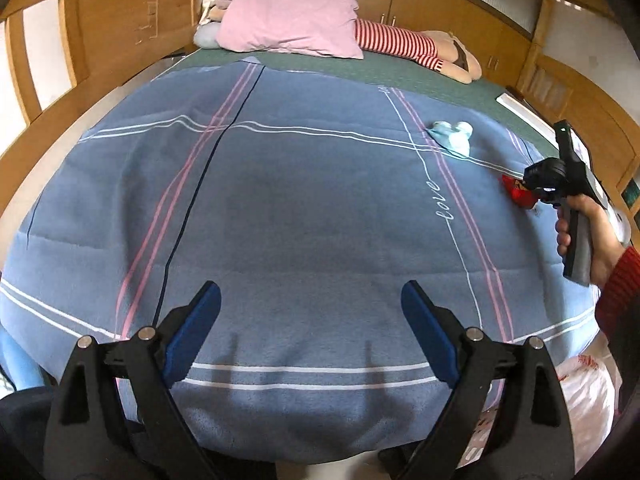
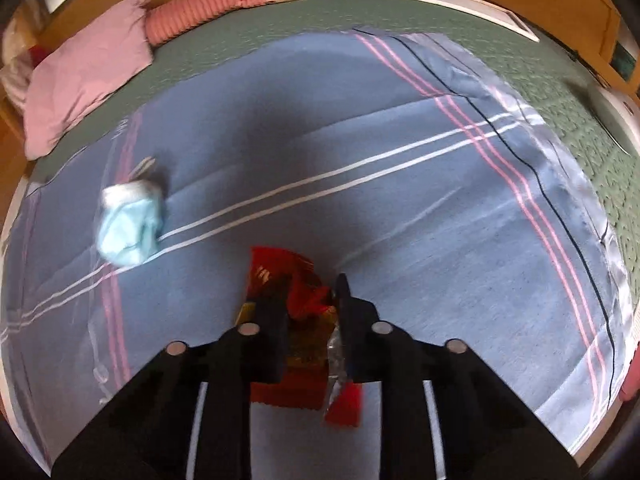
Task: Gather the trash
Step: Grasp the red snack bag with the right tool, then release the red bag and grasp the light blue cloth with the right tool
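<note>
While left hand-held gripper (image 1: 311, 312) gapes empty | right hand-held gripper (image 2: 308, 300) clamps red wrapper (image 2: 294, 280)

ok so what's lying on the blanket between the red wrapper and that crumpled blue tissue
Nothing: between the red wrapper, gripped in the right tongs, and the blue tissue there is only bare blue blanket crossed by white stripes, shown in the right wrist view.
</note>
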{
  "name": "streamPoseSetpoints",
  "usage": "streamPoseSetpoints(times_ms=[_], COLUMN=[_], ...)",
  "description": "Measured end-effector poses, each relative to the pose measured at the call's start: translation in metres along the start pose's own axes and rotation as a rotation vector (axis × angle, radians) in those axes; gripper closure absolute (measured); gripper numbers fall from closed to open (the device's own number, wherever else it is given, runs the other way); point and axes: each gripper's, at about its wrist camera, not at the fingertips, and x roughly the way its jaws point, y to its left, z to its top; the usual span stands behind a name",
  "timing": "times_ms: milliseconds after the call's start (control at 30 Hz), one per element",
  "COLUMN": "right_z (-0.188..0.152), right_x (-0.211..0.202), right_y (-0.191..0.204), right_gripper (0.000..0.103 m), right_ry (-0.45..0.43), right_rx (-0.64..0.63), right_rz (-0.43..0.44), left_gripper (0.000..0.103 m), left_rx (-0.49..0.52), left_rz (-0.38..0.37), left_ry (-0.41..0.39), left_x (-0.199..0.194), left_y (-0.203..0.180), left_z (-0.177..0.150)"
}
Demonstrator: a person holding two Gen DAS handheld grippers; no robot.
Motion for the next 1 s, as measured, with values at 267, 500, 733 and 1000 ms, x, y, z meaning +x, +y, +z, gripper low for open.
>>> streamPoseSetpoints(times_ms=[267,500,733,1000], right_z=[-0.058,-0.104,-0.096,0.000], right_x=[-0.033,-0.055,-0.089,-0.065], right_y=[0.083,0.161,0.173,0.102], right_gripper=[0.084,0.083,0.038,0.033], right_ry=[0.090,0.206,0.122,-0.114], right_rx=[-0.223,-0.420,-0.414,0.014], right_rz=[0.273,0.446,0.550,0.282], left_gripper=[0.011,0.010,0.009,0.009], left_rx=[-0.129,-0.219,-0.217,-0.242], left_rz=[0.000,0.008,0.000,-0.028], left_ry=[0.053,0.046,0.046,0.057], left_x=[0.012,0.011,0.010,0.009], left_y=[0.018,0.032,0.031,0.036], left_z=[0.001,0.001,0.001,-0.001])
